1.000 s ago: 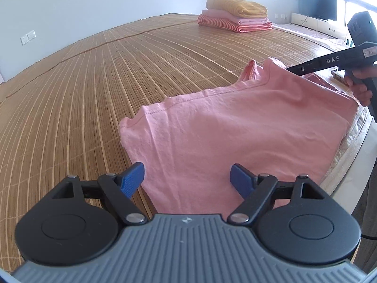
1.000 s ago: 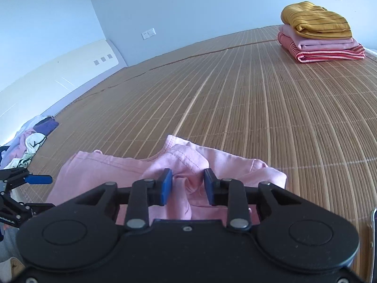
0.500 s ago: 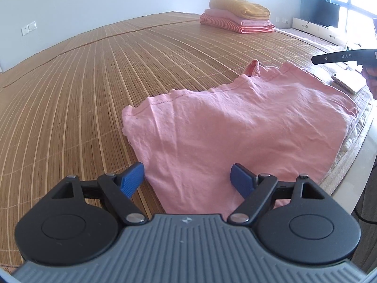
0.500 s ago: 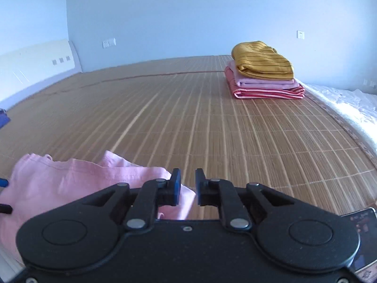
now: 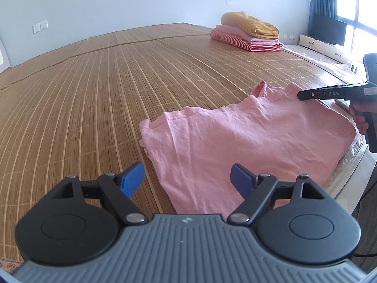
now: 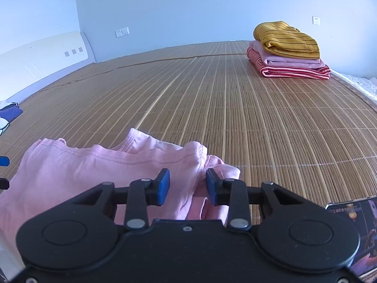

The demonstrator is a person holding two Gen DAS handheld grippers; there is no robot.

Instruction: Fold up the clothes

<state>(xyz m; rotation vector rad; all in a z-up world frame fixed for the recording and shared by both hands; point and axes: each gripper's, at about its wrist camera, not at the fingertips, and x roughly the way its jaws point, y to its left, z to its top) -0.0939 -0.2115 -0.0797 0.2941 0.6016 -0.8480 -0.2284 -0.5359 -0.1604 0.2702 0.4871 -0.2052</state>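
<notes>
**Pink shirt spread at the near edge of the bamboo mat, both grippers at its hem and shoulder**

The pink shirt (image 5: 247,136) lies flat, lightly wrinkled, on the bamboo mat (image 5: 117,89) close to the mat's near edge. Its collar end points away toward the far side.

The left gripper (image 5: 187,179) hovers low over the shirt's near corner. Its blue fingers (image 5: 132,179) stand wide apart, with cloth showing below the gap and neither pad touching it.

The right gripper (image 6: 187,186) sits over the bunched sleeve and shoulder at the shirt's right end. Its jaws have just been opening; they stand partly apart, with a fold of pink fabric rising between them. The pads do not visibly press on the cloth. In the left wrist view this gripper's black body reaches in from the right, held by a hand (image 5: 360,118) at the frame edge.

A stack of folded clothes (image 6: 287,52), mustard on pink on red stripes, rests far back on the mat. A phone (image 6: 353,214) lies beside the right gripper.
</notes>
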